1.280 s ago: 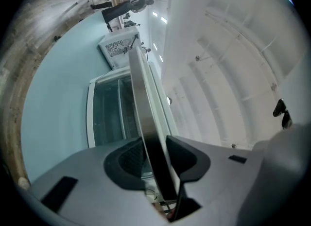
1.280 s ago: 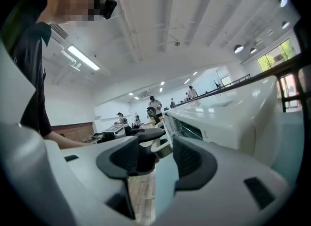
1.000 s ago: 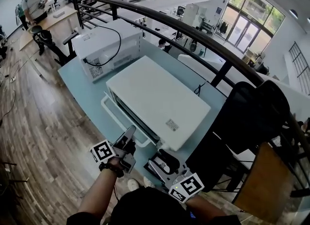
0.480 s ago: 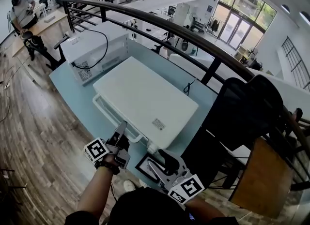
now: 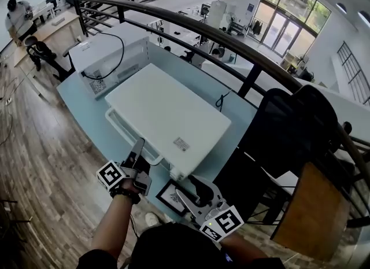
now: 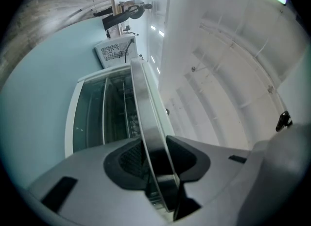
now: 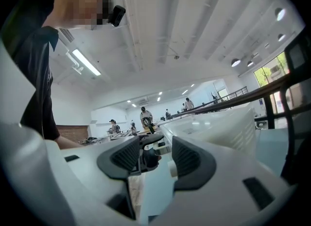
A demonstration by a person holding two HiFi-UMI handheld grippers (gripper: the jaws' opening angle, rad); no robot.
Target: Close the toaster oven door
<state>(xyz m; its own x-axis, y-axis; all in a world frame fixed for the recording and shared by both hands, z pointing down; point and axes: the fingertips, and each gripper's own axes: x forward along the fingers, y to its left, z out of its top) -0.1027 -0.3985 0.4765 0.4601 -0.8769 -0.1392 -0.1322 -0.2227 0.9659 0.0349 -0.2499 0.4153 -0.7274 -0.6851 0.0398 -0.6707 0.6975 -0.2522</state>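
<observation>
The white toaster oven (image 5: 167, 114) sits on the pale blue table (image 5: 87, 109), its front toward the wooden floor. Its glass door (image 6: 99, 118) is tilted up near the front, showing only as a narrow strip (image 5: 122, 128) in the head view. The metal door handle (image 6: 145, 108) runs between the jaws of my left gripper (image 6: 155, 159), which is shut on it near its right end (image 5: 136, 153). My right gripper (image 5: 196, 195) hovers over the table's near corner beside the oven. It is open, with nothing between its fingers (image 7: 187, 159).
A second white appliance (image 5: 107, 59) with a black cable stands behind the oven. A framed marker card (image 5: 169, 195) lies at the table's near corner. A black chair (image 5: 289, 140) and a dark railing (image 5: 231, 42) lie to the right. People work at a far desk (image 5: 17, 16).
The door has swung up toward the oven front with my left gripper on its handle; it looks narrower in the head view. The right gripper has stayed in place.
</observation>
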